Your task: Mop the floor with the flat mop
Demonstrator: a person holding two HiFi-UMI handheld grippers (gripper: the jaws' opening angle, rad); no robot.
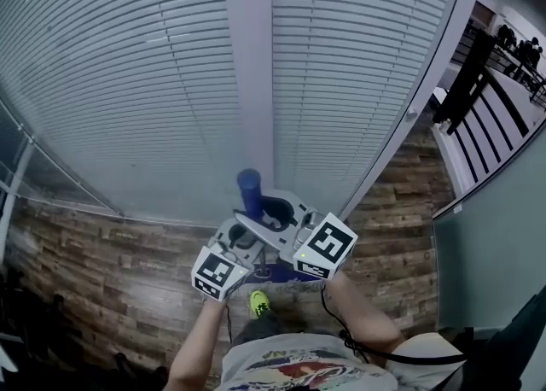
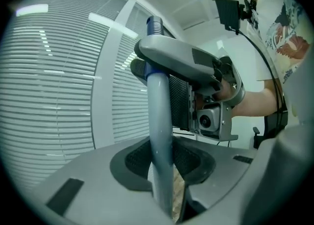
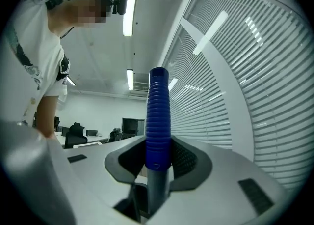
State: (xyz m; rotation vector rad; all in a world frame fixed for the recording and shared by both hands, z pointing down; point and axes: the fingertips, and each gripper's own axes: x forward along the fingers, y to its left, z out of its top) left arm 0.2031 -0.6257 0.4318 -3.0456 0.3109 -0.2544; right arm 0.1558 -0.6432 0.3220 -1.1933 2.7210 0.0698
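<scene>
I hold the flat mop's handle upright close to my body. Its blue ribbed grip (image 1: 248, 186) (image 3: 158, 121) tops a grey pole (image 2: 159, 135). My right gripper (image 1: 275, 220) (image 3: 158, 170) is shut on the lower end of the blue grip. Just below it, my left gripper (image 1: 241, 244) (image 2: 162, 170) is shut on the grey pole. In the left gripper view the right gripper (image 2: 189, 67) shows clamped higher up the handle. The mop head is hidden under my arms and body.
A window wall with white blinds (image 1: 128, 82) and a pale pillar (image 1: 249, 56) stands right ahead. Wood-plank floor (image 1: 111, 270) runs below it. A slanted frame (image 1: 409, 116) and a grey partition (image 1: 495, 244) lie to the right. My yellow-green shoe (image 1: 258, 301) is near the pole.
</scene>
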